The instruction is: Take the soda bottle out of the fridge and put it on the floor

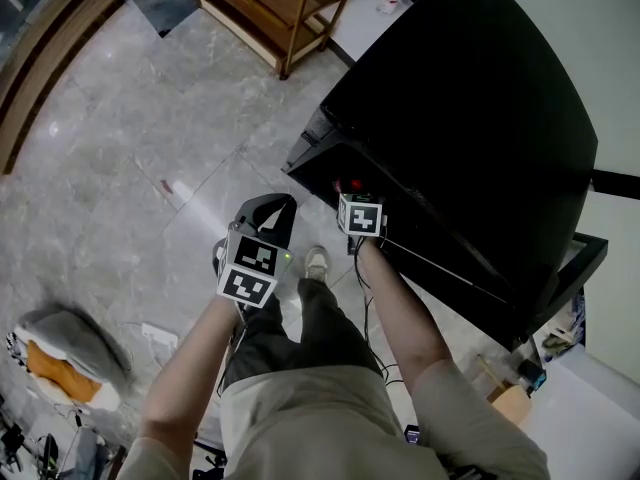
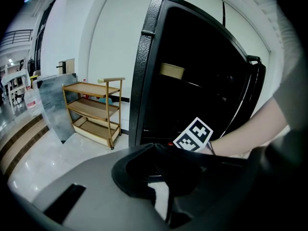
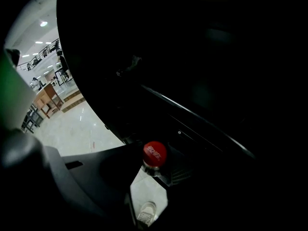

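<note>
Soda bottle (image 3: 155,155) — mostly lost in fridge (image 1: 470,118) darkness.

Hall with marble floor (image 1: 110,158), wooden rack (image 2: 94,110)

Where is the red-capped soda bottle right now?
The red-capped soda bottle stands low in the black fridge, its cap between the right gripper's jaws in the right gripper view; in the head view it shows just above that gripper.

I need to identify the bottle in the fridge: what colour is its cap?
The cap is red, seen best in the right gripper view.
</note>
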The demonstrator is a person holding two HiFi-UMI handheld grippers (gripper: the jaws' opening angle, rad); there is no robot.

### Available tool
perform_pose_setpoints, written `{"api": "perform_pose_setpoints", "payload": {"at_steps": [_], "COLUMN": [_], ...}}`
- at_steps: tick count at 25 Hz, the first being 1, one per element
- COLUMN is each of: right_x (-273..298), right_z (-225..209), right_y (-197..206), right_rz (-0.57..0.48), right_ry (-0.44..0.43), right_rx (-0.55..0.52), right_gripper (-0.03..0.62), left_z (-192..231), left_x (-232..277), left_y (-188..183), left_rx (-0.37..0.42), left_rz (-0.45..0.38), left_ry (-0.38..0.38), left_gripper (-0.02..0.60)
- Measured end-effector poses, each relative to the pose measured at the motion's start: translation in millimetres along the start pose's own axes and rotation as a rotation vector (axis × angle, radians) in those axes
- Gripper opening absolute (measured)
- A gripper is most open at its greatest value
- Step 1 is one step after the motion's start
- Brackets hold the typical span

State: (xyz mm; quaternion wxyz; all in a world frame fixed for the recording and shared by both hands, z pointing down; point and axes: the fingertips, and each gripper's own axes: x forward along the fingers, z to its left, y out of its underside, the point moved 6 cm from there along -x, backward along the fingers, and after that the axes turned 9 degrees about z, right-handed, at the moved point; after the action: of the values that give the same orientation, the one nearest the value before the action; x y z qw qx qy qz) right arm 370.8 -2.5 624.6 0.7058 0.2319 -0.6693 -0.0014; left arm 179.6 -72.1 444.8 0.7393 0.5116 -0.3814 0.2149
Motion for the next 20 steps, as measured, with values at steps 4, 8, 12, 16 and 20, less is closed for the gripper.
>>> {"api": "perform_pose_setpoints", "payload": {"at_steps": [4,8,12,16,20], "right_x": [-8,-28,-57,-89,-124], "right_z": [5,3,9,21,35], "right_y": [3,3,2,-1,-9], "right_rz": [0.011,0.018,0.023,0.021,0.001], "right_ry": [0.010,0.015,0.007,-0.023,-0.044], "right_rx": [-0.045,-0.055,-0.094,-0.132,-0.156], "right_gripper": [0.132,0.130,0.130,0.130,0.130], "left_z": [0,2,1,-1,-1], "left_x": [-8,-19,-36,-59,-81], "left_y": [2,2,0,-4,-4], "left_rx": [-0.015,-0.028,-0.019,-0.023,-0.028], "left_rz": [-0.001,-0.003,-0.002,-0.011,-0.032], "left_ry": [-0.003,-0.013,-0.025,-0.039,-0.056], "left_gripper": [0.007,0.008,0.008,0.007,0.007]}}
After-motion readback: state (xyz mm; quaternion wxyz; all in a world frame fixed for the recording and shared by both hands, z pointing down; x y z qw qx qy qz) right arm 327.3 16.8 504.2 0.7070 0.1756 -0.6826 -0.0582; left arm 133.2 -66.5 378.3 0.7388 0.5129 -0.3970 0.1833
